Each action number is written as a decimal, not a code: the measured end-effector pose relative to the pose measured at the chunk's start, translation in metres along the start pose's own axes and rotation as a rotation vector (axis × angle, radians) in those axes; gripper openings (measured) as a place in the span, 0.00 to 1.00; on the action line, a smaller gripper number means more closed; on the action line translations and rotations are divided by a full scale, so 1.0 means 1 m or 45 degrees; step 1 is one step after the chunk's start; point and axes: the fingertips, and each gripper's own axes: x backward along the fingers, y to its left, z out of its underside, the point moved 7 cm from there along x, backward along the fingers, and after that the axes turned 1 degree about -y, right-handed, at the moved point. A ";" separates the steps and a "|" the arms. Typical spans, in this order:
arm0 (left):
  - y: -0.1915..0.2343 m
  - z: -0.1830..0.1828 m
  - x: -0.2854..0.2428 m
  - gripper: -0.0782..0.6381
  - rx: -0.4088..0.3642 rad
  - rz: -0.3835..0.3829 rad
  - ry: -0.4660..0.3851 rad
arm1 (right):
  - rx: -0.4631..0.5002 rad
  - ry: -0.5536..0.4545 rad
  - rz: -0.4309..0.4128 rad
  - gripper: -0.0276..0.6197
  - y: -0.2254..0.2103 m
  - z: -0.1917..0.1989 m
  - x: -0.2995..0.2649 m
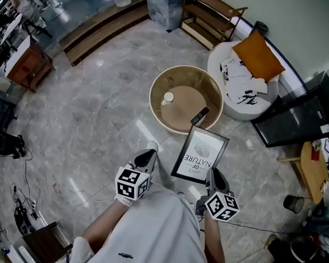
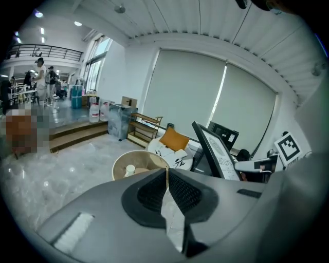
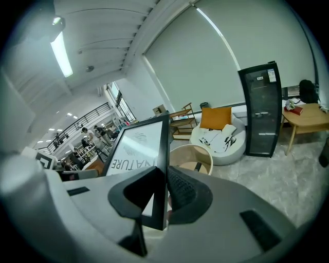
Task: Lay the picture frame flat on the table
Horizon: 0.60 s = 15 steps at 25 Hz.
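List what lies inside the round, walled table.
A white cup and a dark remote lie on the sunken top of the table. The upper corner of the frame overlaps the near rim, so a sliver there is hidden.

The head view looks steeply down from above the person onto the floor (image 1: 100,114). Each gripper view sits close behind its own jaws and faces nearly level across the room, toward the window blinds (image 2: 190,87). All three views share the round table (image 1: 187,70) and the picture frame (image 1: 200,154), which is nearest in the right gripper view.
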 end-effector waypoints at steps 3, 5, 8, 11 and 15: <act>0.036 -0.035 -0.024 0.13 -0.005 0.040 -0.004 | -0.034 0.001 0.033 0.14 0.021 -0.020 -0.038; 0.061 -0.052 -0.038 0.13 0.001 0.062 0.007 | -0.045 0.003 0.051 0.14 0.037 -0.031 -0.064; 0.098 -0.070 -0.050 0.13 0.030 0.100 0.030 | -0.036 0.009 0.078 0.14 0.065 -0.046 -0.096; 0.128 -0.084 -0.063 0.13 0.046 0.138 0.052 | -0.027 0.006 0.100 0.14 0.090 -0.060 -0.126; 0.160 -0.105 -0.079 0.13 0.052 0.193 0.052 | -0.043 -0.001 0.134 0.14 0.115 -0.074 -0.156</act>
